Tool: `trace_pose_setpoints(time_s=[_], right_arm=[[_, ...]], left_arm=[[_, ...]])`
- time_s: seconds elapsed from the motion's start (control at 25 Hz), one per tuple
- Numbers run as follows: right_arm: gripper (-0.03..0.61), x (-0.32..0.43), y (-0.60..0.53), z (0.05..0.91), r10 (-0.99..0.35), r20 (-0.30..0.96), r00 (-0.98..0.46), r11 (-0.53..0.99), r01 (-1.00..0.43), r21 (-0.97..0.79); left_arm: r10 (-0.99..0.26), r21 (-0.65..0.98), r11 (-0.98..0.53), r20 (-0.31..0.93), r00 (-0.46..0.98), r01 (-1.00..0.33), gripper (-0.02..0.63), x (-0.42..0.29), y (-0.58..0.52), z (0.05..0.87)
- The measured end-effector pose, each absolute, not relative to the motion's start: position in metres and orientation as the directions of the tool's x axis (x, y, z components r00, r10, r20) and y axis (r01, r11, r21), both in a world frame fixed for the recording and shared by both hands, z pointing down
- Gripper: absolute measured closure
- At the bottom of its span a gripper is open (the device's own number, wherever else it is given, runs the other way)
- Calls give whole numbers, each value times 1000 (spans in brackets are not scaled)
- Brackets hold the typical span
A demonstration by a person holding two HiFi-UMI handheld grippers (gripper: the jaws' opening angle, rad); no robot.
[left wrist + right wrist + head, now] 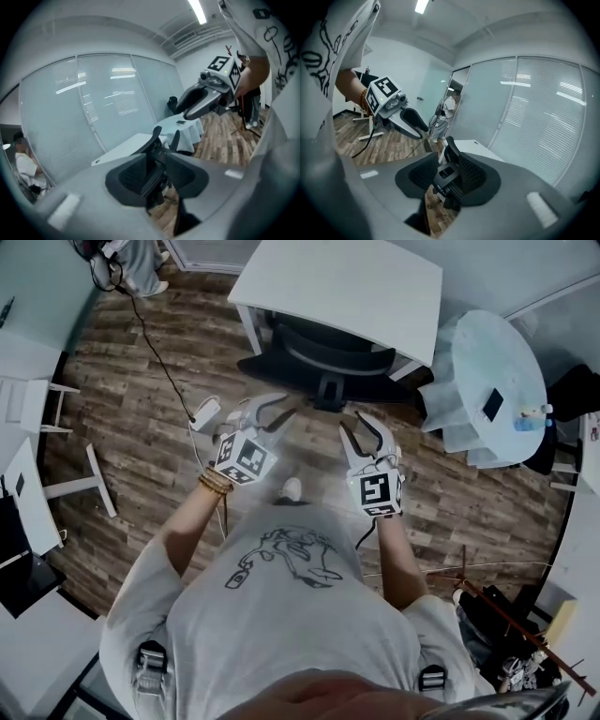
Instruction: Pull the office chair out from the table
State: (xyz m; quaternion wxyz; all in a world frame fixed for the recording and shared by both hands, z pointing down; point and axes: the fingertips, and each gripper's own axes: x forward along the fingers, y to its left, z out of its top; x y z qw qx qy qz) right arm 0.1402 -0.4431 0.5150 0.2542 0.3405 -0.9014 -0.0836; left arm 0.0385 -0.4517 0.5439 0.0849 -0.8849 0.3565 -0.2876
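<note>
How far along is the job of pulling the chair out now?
Done: nothing yet; the chair sits tucked under the table. In hand: the left gripper and right gripper hover short of its back, jaws open and empty. Left: grip the back and pull the chair out.

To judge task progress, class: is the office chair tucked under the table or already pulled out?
Tucked in: in the head view only the backrest of the office chair shows at the edge of the table; its seat is hidden underneath.
</note>
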Motion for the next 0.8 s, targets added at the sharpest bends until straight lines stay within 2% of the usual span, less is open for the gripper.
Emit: trace_pose_setpoints(time_s=[0.28, 0.56, 0.8], right_arm=[[419, 153, -478, 574, -602, 545, -584, 798, -417, 435], [397, 166, -503, 637, -532, 668, -521, 847, -306, 435], [383, 174, -523, 675, -519, 725, -453, 852, -208, 480]], left_arm=[[-625, -493, -780, 589, 512, -386, 469, 47, -475, 594], [-572, -510, -819, 693, 439, -262, 433, 47, -496, 638], [-540, -514, -839, 746, 390, -180, 423, 50, -512, 668]])
